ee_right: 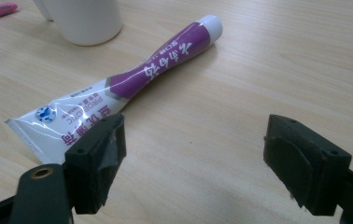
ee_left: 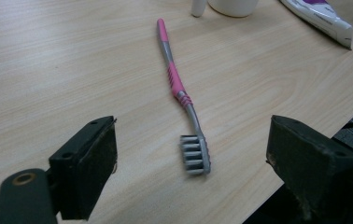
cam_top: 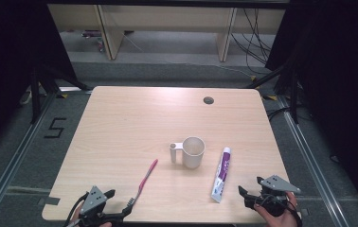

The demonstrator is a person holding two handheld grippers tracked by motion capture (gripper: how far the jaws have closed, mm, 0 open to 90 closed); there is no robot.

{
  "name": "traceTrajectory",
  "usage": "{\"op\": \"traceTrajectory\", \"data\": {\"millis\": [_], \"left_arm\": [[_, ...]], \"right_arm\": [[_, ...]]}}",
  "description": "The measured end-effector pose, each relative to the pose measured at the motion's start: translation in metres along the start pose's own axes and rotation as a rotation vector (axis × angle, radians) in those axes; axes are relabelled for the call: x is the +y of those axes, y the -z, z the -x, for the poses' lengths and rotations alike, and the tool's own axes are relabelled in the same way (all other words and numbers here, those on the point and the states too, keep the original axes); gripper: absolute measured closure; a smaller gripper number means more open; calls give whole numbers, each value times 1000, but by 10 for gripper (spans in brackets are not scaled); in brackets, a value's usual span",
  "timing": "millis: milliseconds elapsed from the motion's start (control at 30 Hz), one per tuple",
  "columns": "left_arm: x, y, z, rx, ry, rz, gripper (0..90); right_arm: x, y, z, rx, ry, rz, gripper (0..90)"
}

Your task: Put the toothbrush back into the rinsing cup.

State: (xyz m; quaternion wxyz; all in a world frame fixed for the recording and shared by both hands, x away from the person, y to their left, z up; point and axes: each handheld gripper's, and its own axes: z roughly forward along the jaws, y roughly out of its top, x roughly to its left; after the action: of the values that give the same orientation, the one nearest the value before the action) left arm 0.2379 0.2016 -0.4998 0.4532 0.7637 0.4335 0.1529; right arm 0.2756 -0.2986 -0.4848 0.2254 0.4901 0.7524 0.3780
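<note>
1. High view: nothing is picked up yet. The toothbrush (cam_top: 145,180), the toothpaste tube (cam_top: 221,174) and the white cup (cam_top: 192,152) all lie or stand free on the counter (cam_top: 120,123). The left tongs (cam_top: 115,204) sit at the near edge just beside the brush's bristle end, and the right tongs (cam_top: 246,195) are near the tube's flat end; both are empty. The brush runs diagonally, bristles toward the person, pink tip toward the cup. The tube lies almost straight away from the person, cap at the far end, right of the cup.

2. Left gripper view: the left tongs (ee_left: 191,158) stand wide, with the grey bristle head of the toothbrush (ee_left: 177,86) lying between them, untouched. Its long axis leads away toward the cup (ee_left: 233,6).

3. Right gripper view: the right tongs (ee_right: 193,149) stand wide and hold nothing. The toothpaste tube (ee_right: 128,84) lies ahead-left, crimped end nearest, cap pointing away beside the cup (ee_right: 83,18). As I judge it, all grasping is left to do.
</note>
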Motion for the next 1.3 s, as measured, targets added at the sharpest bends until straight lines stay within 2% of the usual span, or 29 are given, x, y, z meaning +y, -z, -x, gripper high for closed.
{"op": "traceTrajectory", "data": {"millis": [33, 67, 100, 200, 267, 367, 400, 433, 467, 533, 567, 600, 633, 667, 800, 900, 967, 1000, 1033, 1100, 1133, 1167, 1233, 1267, 1300], "left_arm": [[0, 0, 0, -9, 2, 12, 186], [0, 0, 0, -16, 2, 16, 195], [0, 0, 0, -16, 2, 16, 214], [0, 0, 2, -29, -2, 15, 302], [1, 1, 2, -44, -6, 21, 322], [0, 2, 2, -50, -24, 22, 455], [-1, 1, 2, -66, -27, 33, 527], [-1, 2, 3, -69, -40, 15, 564], [-2, 0, 4, -70, -42, 25, 646], [-2, 0, 5, -66, -54, 24, 672], [-1, 0, 6, -72, -54, 27, 716], [-1, -1, 8, -79, -66, 34, 796], [-1, -1, 8, -79, -66, 34, 818], [-1, -1, 8, -85, -82, 28, 818], [0, -5, 11, -94, -95, 15, 887], [1, -7, 14, -93, -93, 17, 893], [2, -7, 14, -96, -120, -2, 895], [2, -9, 15, -101, -110, 10, 895], [1, -12, 16, -108, -117, -8, 895], [1, -14, 17, -111, -115, -21, 895], [0, -15, 16, -111, -127, -32, 895], [0, -18, 17, -111, -122, -33, 895], [-1, -23, 17, -103, -134, -55, 895], [0, -22, 15, -97, -168, -89, 894], [0, -22, 15, -97, -168, -89, 895]], "right_arm": [[0, 0, -2, -4, -15, -1, 220], [0, 0, 0, -8, 14, 3, 220], [1, -1, 0, -6, 21, 3, 220], [0, -2, -1, -3, 25, 1, 220], [0, -1, 0, -4, 29, -5, 220], [0, -1, 0, -3, 24, -21, 221], [0, -1, 0, -1, 20, -21, 220], [-1, -2, 1, -3, 21, -13, 220], [-1, -2, 1, -3, 26, -7, 221], [-1, -2, 0, 3, 19, -12, 221], [-1, -2, 0, 6, 25, -23, 221], [-1, -3, -1, 4, 35, -24, 221], [-1, -4, 0, 5, 42, -22, 221], [-1, -4, 0, 5, 42, -22, 221], [-1, -5, 0, 11, 53, -23, 222], [-1, -4, 0, 10, 55, -20, 224], [-1, -4, -1, 12, 53, -21, 224], [-1, -4, -1, 12, 53, -21, 224], [-1, -5, -1, 12, 58, -21, 224], [-1, -5, -1, 14, 51, -26, 224], [-2, -4, -4, 18, 3, -39, 224], [-1, -4, -2, 15, 51, -34, 226], [-1, -5, -2, 19, 58, -34, 227], [-1, -5, -3, 17, 48, -34, 226], [-1, -5, -3, 16, 59, -30, 226]]}}
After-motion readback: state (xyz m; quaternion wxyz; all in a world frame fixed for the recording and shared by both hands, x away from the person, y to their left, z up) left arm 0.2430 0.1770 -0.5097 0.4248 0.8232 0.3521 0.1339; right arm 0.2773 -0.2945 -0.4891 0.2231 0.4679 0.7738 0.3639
